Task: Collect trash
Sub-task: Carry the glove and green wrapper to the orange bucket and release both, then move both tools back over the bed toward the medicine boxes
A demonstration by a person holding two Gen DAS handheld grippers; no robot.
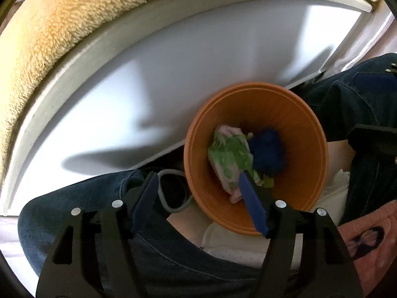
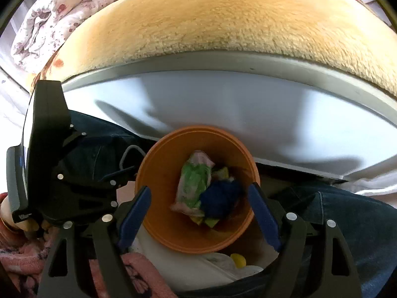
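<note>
An orange bin [image 1: 292, 114] stands on the floor between the person's legs, also in the right wrist view [image 2: 158, 173]. Inside lie a crumpled green and pink wrapper [image 1: 228, 156] [image 2: 193, 181], a dark blue crumpled piece [image 1: 268, 149] [image 2: 220, 198] and a yellow-green scrap [image 2: 211, 222]. My left gripper [image 1: 198, 186] is open and empty, its right finger over the bin's rim. My right gripper [image 2: 199, 197] is open and empty above the bin, its fingers straddling the opening. The left gripper's body [image 2: 62, 173] shows at the left of the right wrist view.
A white bed frame panel [image 1: 173, 74] [image 2: 248, 104] rises behind the bin, with a fluffy tan blanket [image 1: 49, 29] [image 2: 223, 19] on top. A floral quilt [image 2: 54, 15] lies at the far left. Jeans-clad legs [image 1: 124, 236] [image 2: 359, 218] flank the bin. A grey cable [image 1: 171, 193] lies by it.
</note>
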